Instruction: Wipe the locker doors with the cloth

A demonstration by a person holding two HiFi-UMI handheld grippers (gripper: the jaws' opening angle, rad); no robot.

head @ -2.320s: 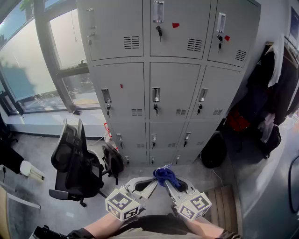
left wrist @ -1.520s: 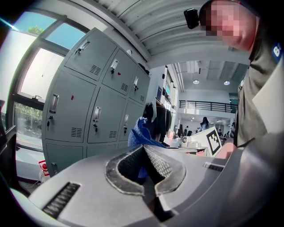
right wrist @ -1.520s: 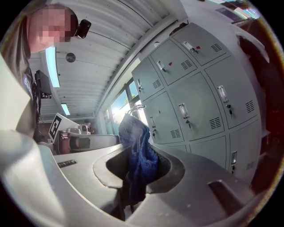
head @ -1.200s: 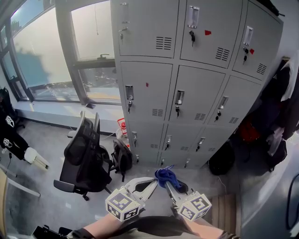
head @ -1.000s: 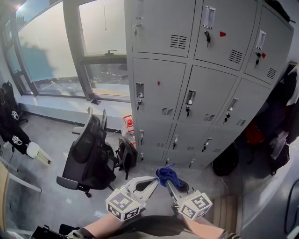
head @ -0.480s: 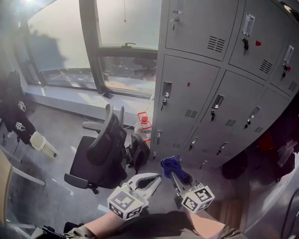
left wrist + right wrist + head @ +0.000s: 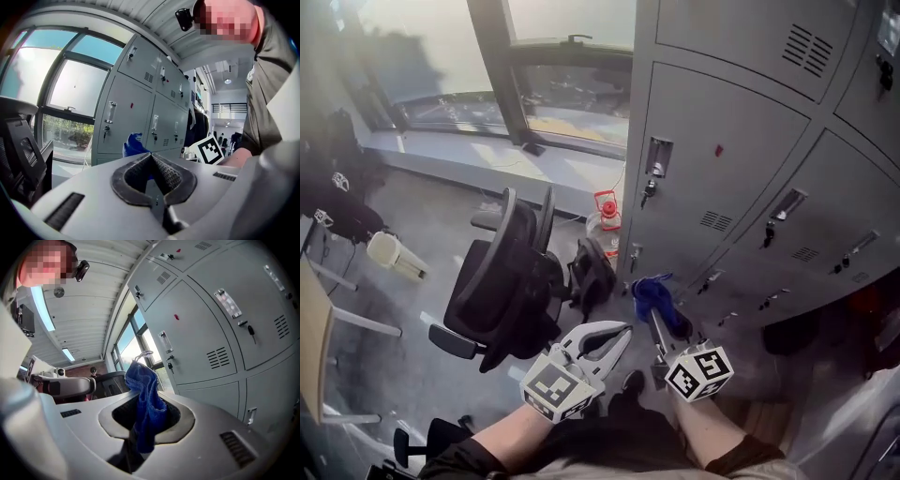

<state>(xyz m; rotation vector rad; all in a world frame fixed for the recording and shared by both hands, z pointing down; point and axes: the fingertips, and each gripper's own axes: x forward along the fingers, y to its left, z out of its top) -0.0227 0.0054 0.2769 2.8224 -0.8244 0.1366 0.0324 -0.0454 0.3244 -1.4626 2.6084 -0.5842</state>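
The grey locker doors (image 7: 741,159) fill the upper right of the head view, each with a handle and key. My right gripper (image 7: 655,316) is shut on a blue cloth (image 7: 652,295), which bunches up above its tips a short way in front of the lower lockers. In the right gripper view the blue cloth (image 7: 145,397) hangs from between the jaws, with the locker doors (image 7: 211,329) beyond. My left gripper (image 7: 622,330) sits just left of it, shut and holding nothing. In the left gripper view, my left gripper (image 7: 151,154) has its pads meeting, and the blue cloth (image 7: 133,143) shows past them.
A black office chair (image 7: 511,291) stands left of the lockers with a dark backpack (image 7: 591,275) beside it. A red-capped bottle (image 7: 604,210) sits by the locker base. A large window (image 7: 572,66) runs behind. Dark clothing (image 7: 337,202) hangs at far left.
The head view has swung left and closer to the leftmost locker column. Both grippers keep the same pose, the right one still holding the cloth.
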